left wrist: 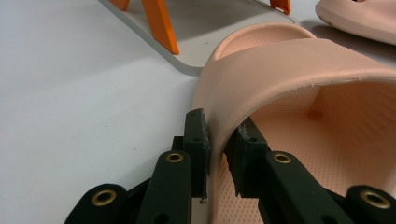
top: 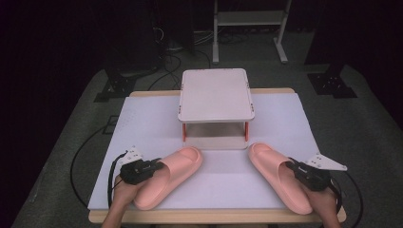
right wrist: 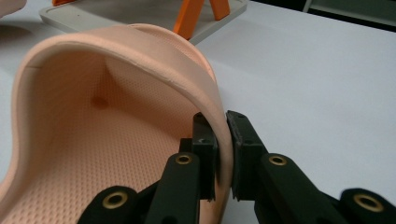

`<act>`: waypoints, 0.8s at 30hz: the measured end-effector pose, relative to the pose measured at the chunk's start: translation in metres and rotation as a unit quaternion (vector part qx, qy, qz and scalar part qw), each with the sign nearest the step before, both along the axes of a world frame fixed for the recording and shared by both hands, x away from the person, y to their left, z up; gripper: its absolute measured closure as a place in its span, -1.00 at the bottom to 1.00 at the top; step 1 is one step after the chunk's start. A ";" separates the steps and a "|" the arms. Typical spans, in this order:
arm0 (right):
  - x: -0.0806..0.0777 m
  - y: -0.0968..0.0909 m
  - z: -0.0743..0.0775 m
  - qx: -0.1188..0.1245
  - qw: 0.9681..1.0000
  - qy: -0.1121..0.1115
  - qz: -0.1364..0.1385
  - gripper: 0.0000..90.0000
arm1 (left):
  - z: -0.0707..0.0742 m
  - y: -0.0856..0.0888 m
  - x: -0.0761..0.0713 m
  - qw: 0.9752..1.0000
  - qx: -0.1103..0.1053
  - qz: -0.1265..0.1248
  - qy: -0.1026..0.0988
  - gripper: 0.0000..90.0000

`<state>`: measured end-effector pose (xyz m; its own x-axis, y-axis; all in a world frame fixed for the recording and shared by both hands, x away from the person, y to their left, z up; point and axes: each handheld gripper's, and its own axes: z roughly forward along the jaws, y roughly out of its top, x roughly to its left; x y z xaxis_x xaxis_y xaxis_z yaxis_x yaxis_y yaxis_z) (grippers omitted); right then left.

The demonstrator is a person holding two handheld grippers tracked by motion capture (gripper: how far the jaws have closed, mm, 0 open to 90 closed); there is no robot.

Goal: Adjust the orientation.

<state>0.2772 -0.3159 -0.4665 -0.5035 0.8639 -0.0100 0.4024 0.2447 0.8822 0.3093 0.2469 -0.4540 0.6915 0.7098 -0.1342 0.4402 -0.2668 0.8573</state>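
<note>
Two pink slide slippers lie on the white table top, toes angled toward the small rack. The left slipper (top: 166, 175) has its strap's outer edge pinched by my left gripper (top: 153, 167); in the left gripper view the pads of that gripper (left wrist: 217, 151) press the strap (left wrist: 299, 60) from both sides. The right slipper (top: 278, 175) is held the same way by my right gripper (top: 295, 167), whose jaws (right wrist: 223, 154) clamp the strap's side wall (right wrist: 140, 51). Both slippers rest on the table.
A white two-level rack (top: 216, 95) with orange legs stands at the table's middle back; its lower shelf (top: 215, 141) sits just beyond the slipper toes. Cables trail from both grippers. The table's front edge (top: 209, 216) lies close to the slipper heels.
</note>
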 end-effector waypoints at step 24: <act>-0.011 0.008 0.022 0.033 0.999 -0.022 0.029 0.84 | 0.011 0.010 -0.009 0.999 -0.037 -0.006 -0.011 0.75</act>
